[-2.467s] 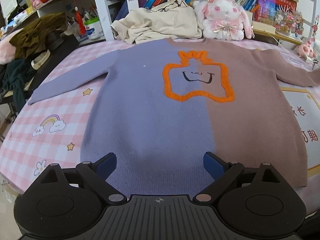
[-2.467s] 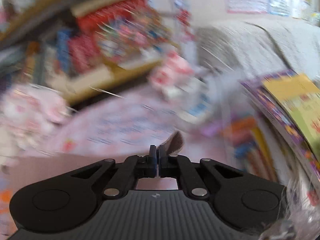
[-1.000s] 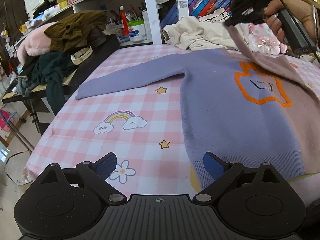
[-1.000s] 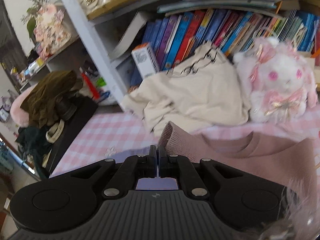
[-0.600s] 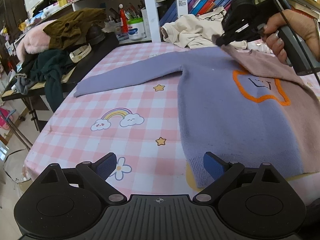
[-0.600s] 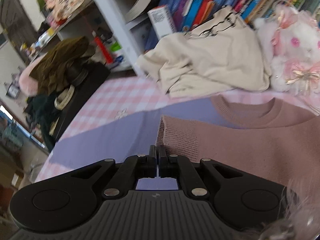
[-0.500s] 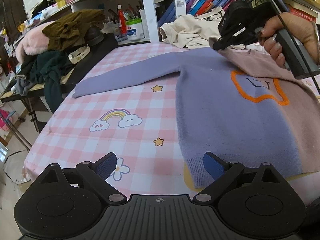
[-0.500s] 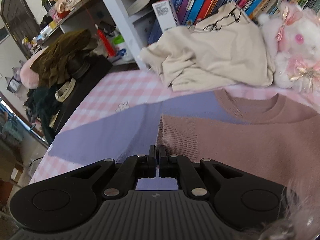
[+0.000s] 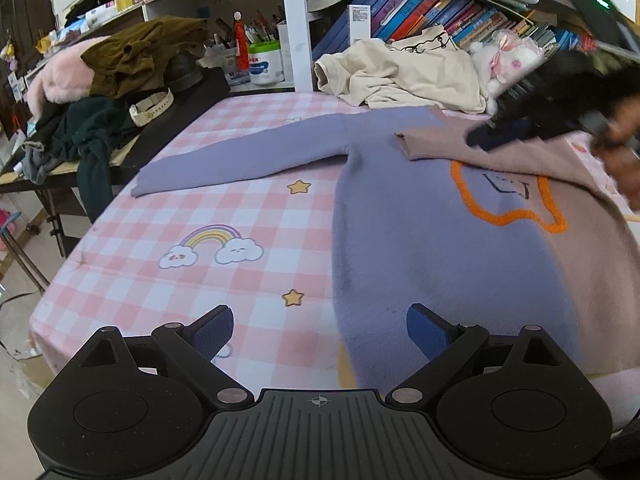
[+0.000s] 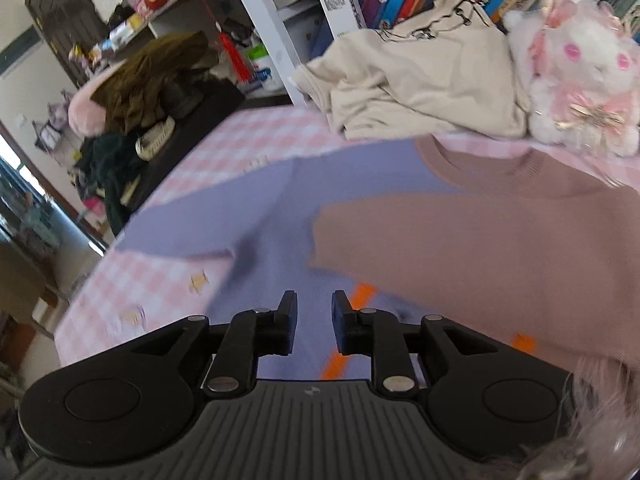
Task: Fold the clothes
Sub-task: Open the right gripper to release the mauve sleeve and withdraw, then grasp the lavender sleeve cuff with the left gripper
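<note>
Both tongs spread — left tongs (image 9: 319,330), right tongs (image 10: 314,312) — above the sweater (image 9: 432,240).

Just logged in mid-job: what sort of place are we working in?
Likely a lived-in bedroom or study: a crowded bookshelf, a plush rabbit and a sweater spread on a pink checked cloth.

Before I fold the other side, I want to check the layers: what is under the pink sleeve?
The pink sleeve lies across the sweater's purple chest and covers the top of the orange outline. What else it hides cannot be seen.
</note>
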Demonstrator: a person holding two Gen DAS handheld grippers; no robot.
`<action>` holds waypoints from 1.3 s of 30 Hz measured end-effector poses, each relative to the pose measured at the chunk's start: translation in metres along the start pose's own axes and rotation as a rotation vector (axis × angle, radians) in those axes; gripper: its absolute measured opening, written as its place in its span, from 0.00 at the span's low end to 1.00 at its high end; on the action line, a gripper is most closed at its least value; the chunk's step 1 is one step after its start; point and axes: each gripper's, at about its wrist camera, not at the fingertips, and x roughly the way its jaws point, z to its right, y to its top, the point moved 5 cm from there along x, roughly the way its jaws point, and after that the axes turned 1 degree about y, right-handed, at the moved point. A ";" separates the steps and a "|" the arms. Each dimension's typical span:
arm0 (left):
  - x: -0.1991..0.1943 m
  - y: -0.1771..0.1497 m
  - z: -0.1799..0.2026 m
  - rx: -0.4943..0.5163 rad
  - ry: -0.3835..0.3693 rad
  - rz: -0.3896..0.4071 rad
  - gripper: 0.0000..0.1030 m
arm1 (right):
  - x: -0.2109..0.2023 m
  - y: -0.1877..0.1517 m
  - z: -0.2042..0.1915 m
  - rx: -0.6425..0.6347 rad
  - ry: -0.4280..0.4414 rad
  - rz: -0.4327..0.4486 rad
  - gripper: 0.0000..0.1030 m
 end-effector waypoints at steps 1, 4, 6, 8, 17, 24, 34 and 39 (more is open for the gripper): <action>0.001 0.000 0.001 -0.006 -0.005 -0.001 0.93 | -0.005 -0.007 0.002 -0.014 -0.006 -0.009 0.19; 0.005 0.001 0.004 -0.031 -0.030 -0.009 0.93 | -0.020 -0.030 0.007 -0.078 -0.034 -0.042 0.19; 0.007 0.002 0.006 -0.046 -0.039 -0.017 0.93 | -0.029 -0.046 0.008 -0.126 -0.052 -0.062 0.23; 0.010 0.002 0.006 -0.061 -0.040 -0.024 0.93 | -0.039 -0.063 0.010 -0.165 -0.064 -0.083 0.25; 0.020 0.008 -0.009 -0.191 -0.045 -0.038 0.93 | -0.059 -0.119 0.011 -0.192 -0.066 -0.149 0.44; 0.030 0.018 -0.056 -0.400 -0.027 -0.006 0.91 | -0.057 -0.136 -0.002 -0.209 -0.103 -0.153 0.67; 0.074 0.055 -0.148 -0.570 0.091 0.070 0.57 | -0.048 -0.135 -0.016 -0.175 -0.182 -0.141 0.68; 0.108 0.077 -0.189 -0.595 0.105 0.115 0.57 | -0.049 -0.133 -0.022 -0.158 -0.237 -0.130 0.68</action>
